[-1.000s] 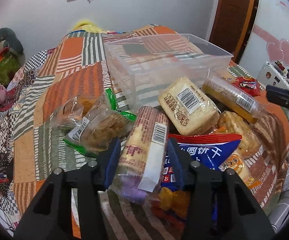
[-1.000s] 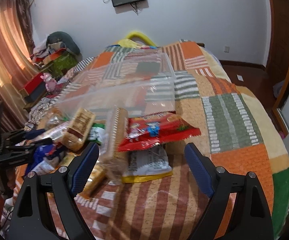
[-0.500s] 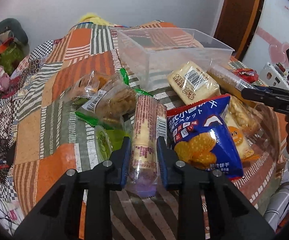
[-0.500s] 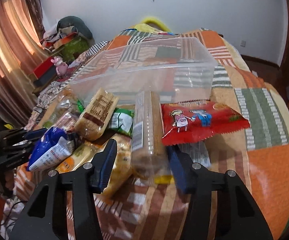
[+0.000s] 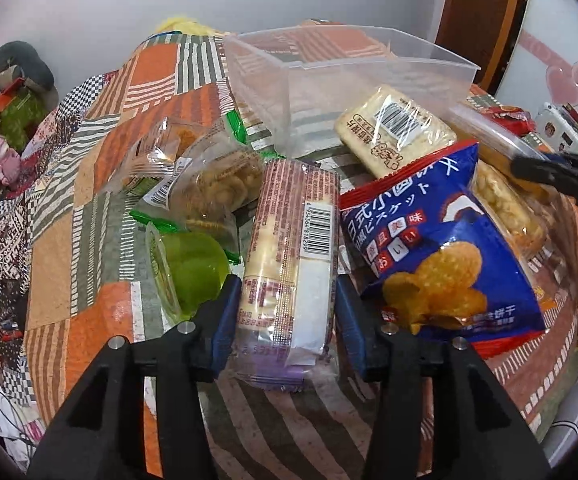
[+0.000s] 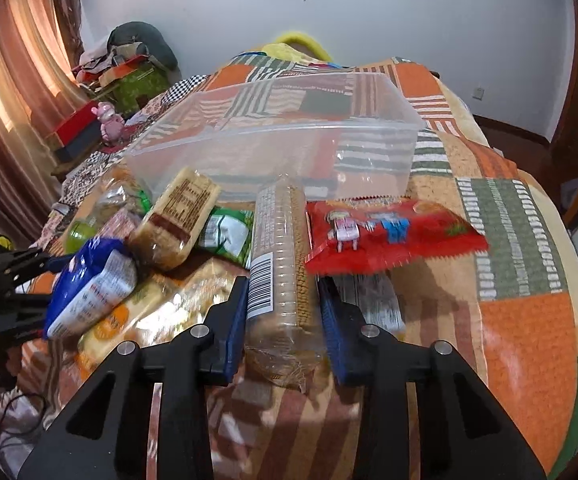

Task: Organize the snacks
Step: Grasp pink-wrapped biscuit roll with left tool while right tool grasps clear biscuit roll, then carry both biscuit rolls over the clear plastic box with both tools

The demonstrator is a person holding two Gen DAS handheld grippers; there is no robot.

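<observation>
Jaws of your left gripper (image 5: 285, 312): clamped on both sides of the purple-printed cracker sleeve (image 5: 289, 248), which lies lengthwise in the snack pile on the patchwork bed cover (image 5: 69, 240). Jaws of your right gripper (image 6: 283, 316): pressed against a clear-wrapped biscuit tube (image 6: 279, 264), barcode facing left. Adjacent stock: blue biscuit bag (image 5: 437, 256) just right of the sleeve; green jelly cup (image 5: 185, 268) just left; red snack packet (image 6: 389, 236) touching the tube's right side. Clear plastic bin (image 6: 289, 148): beyond the pile, upright, nothing inside.
</observation>
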